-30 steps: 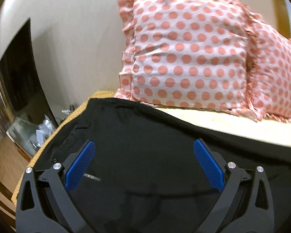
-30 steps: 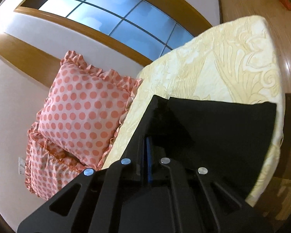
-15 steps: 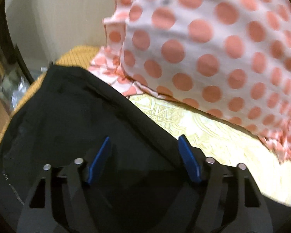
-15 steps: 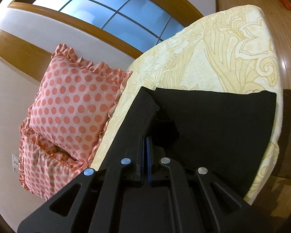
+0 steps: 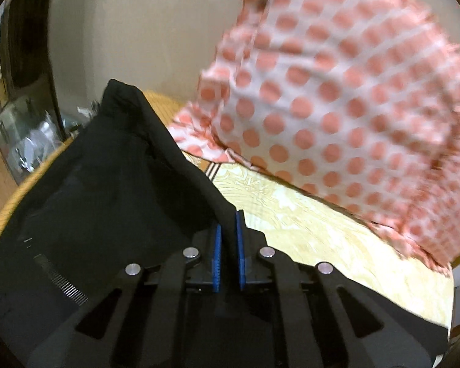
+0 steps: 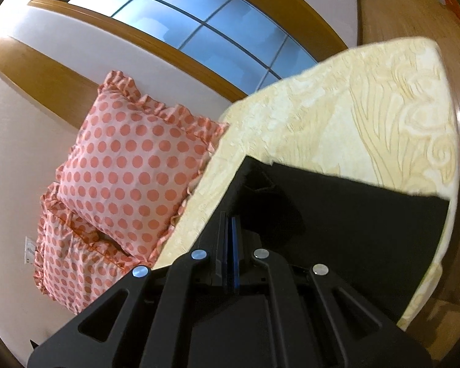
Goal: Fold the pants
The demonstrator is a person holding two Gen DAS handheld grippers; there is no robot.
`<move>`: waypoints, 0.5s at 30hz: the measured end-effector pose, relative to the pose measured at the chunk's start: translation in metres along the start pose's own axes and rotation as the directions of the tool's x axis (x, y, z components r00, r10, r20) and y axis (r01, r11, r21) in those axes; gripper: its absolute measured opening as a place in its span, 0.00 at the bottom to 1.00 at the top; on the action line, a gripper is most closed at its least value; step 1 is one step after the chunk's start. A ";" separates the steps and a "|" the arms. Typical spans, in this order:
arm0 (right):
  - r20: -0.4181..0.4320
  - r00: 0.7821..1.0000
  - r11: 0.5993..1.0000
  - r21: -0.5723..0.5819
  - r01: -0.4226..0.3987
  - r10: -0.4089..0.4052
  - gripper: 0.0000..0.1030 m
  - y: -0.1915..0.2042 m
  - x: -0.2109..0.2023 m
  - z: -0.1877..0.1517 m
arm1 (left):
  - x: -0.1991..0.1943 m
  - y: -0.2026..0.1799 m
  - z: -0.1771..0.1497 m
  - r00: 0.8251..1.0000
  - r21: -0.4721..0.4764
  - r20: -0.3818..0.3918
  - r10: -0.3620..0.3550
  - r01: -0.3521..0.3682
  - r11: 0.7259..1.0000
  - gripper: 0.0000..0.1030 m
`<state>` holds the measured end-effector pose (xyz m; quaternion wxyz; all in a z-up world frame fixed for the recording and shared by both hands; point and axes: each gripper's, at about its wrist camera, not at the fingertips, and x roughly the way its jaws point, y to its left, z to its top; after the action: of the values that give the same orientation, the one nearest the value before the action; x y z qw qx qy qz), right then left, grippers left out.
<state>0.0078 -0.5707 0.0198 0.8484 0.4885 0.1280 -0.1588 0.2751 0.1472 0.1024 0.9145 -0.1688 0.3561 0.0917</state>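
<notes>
Black pants (image 5: 107, 199) lie on a cream patterned bed (image 5: 306, 230). My left gripper (image 5: 228, 236) is closing its jaws, and the blue pads pinch the pants' raised far edge, which runs up from the jaws as a ridge. In the right wrist view the pants (image 6: 352, 214) reach out flat toward the bed's (image 6: 337, 107) right edge. My right gripper (image 6: 229, 224) is shut on a lifted fold of the black cloth at the pants' near left corner.
Pink polka-dot pillows (image 5: 337, 107) lean against the wall behind the pants, two of them stacked (image 6: 138, 159) in the right wrist view. A dark cabinet (image 5: 24, 46) with small clutter (image 5: 30, 141) stands left of the bed. A window (image 6: 199, 24) and wooden floor (image 6: 398, 9) lie beyond.
The left gripper went from wide open over the pants to shut on their far edge, after moving toward the pillows and rolling. The right gripper kept its grip and barely moved.
</notes>
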 end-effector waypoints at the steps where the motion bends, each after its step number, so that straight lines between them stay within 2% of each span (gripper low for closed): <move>1: 0.005 1.000 1.000 -0.004 -0.004 0.004 0.02 0.001 -0.002 0.002 | -0.020 0.005 -0.007 1.000 0.003 0.024 -0.012 0.012 1.000 0.08; 4: 0.032 0.999 1.000 -0.024 -0.013 0.013 0.02 0.006 -0.012 0.010 | -0.084 0.014 -0.036 0.993 0.024 0.110 -0.034 0.032 0.999 0.08; 7: 0.065 0.998 0.999 -0.036 -0.013 0.015 0.02 0.006 -0.024 0.018 | -0.135 0.032 -0.086 0.985 0.025 0.170 -0.012 0.008 1.000 0.08; 12: 0.075 0.997 0.999 -0.038 0.004 -0.001 0.02 0.000 -0.036 0.023 | -0.161 0.053 -0.159 0.979 0.024 0.194 0.057 -0.063 0.998 0.08; 15: 0.068 0.998 0.999 -0.032 0.011 -0.008 0.02 -0.006 -0.039 0.023 | -0.167 0.067 -0.191 0.983 0.002 0.171 0.070 -0.071 0.997 0.08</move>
<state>-0.0291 -0.5880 0.0408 0.8593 0.4683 0.1041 -0.1772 0.0162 0.1298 0.0683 0.9386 -0.1438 0.2823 0.1366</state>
